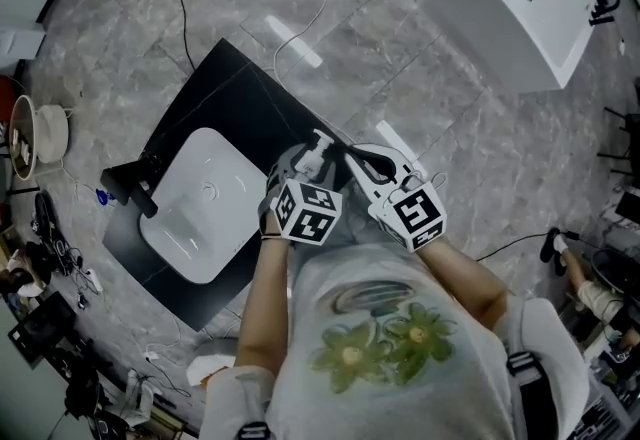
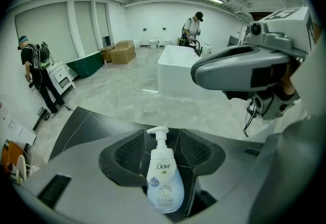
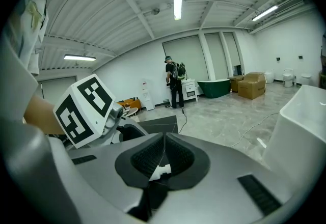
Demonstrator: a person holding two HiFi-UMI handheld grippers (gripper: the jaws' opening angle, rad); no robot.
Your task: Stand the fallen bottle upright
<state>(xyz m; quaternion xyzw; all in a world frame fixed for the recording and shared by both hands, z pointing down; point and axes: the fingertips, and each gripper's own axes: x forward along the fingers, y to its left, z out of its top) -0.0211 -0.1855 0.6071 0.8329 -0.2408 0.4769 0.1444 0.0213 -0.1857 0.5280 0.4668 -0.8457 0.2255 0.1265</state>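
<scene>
On black counter (image 1: pixel 215 78), bottle (image 2: pixel 164 179) stands upright, ungripped, between jaws spread wide on left gripper (image 2: pixel 162 137); right gripper (image 3: pixel 164 141) hovers right, closed, empty. A pad clipping it on withdrawal could topple it.

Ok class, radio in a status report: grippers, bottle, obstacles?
Left gripper open, astride bottle. Right gripper shut, empty. Bottle upright on black counter. Nothing blocking.

Faucet (image 1: pixel 133 186), sink (image 1: pixel 195 218) L of bottle (image 1: pixel 318 150), apart.
</scene>
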